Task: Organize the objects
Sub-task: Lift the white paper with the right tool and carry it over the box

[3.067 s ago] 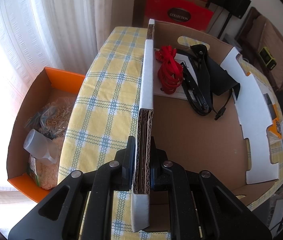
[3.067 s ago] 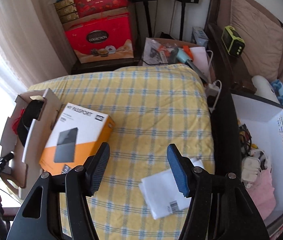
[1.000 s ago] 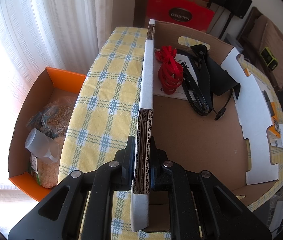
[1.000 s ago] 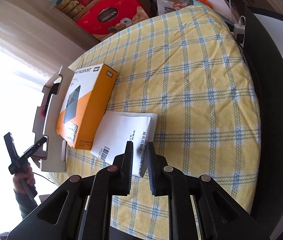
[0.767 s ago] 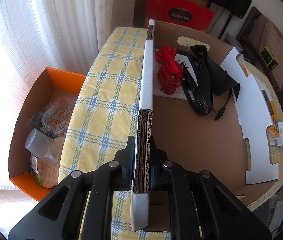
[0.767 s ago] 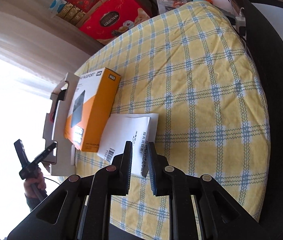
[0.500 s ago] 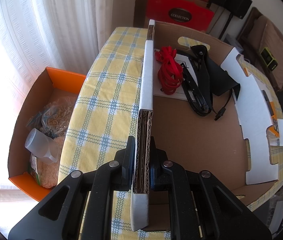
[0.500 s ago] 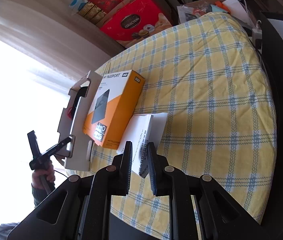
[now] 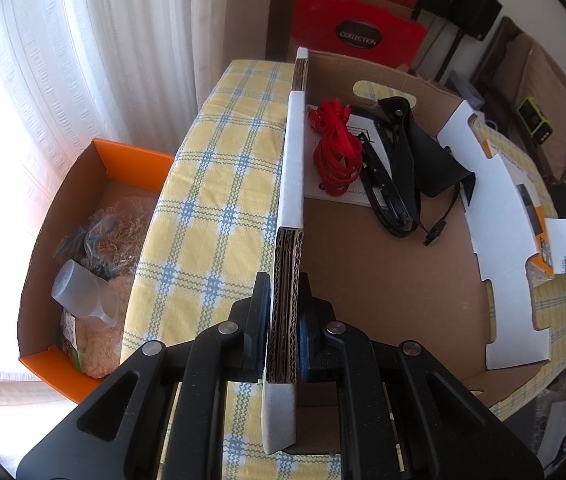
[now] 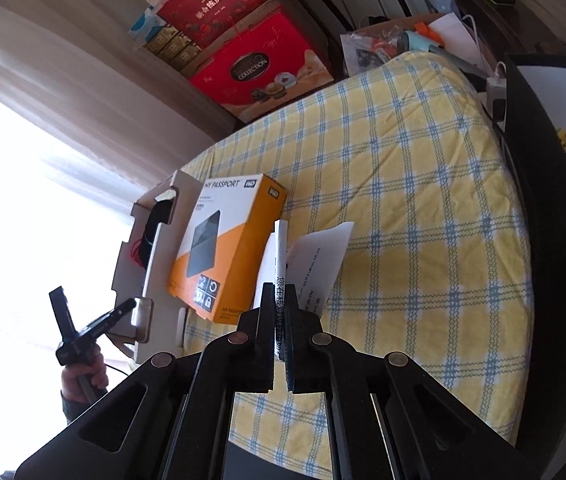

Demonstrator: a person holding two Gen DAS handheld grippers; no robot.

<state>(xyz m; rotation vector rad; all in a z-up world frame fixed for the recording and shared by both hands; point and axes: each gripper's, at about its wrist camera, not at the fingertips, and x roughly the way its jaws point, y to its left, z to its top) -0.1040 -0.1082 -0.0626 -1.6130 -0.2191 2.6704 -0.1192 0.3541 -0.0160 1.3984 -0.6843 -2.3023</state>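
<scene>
Yellow checked bench [image 10: 423, 184] carries my orange box [image 10: 227, 248]. My right claw [image 10: 279, 300] pinches a white paper [image 10: 315, 264] just beside it. My left claw [image 9: 283, 312] clamps the cardboard box wall [image 9: 293, 184].

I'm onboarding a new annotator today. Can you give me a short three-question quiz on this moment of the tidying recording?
1. True or false: the left gripper is shut on the wall of the cardboard box.
2. What is the right gripper holding? A) the orange hard drive box B) the white paper packet C) the red cord
3. Which things lie inside the cardboard box?

Key
1. True: its pads press on the corrugated wall from both sides.
2. B: the white paper packet is pinched edge-on, lifted off the checked tablecloth, while the orange hard drive box rests beside it.
3. A red cord, black straps and cable, and a white sheet under them.
</scene>
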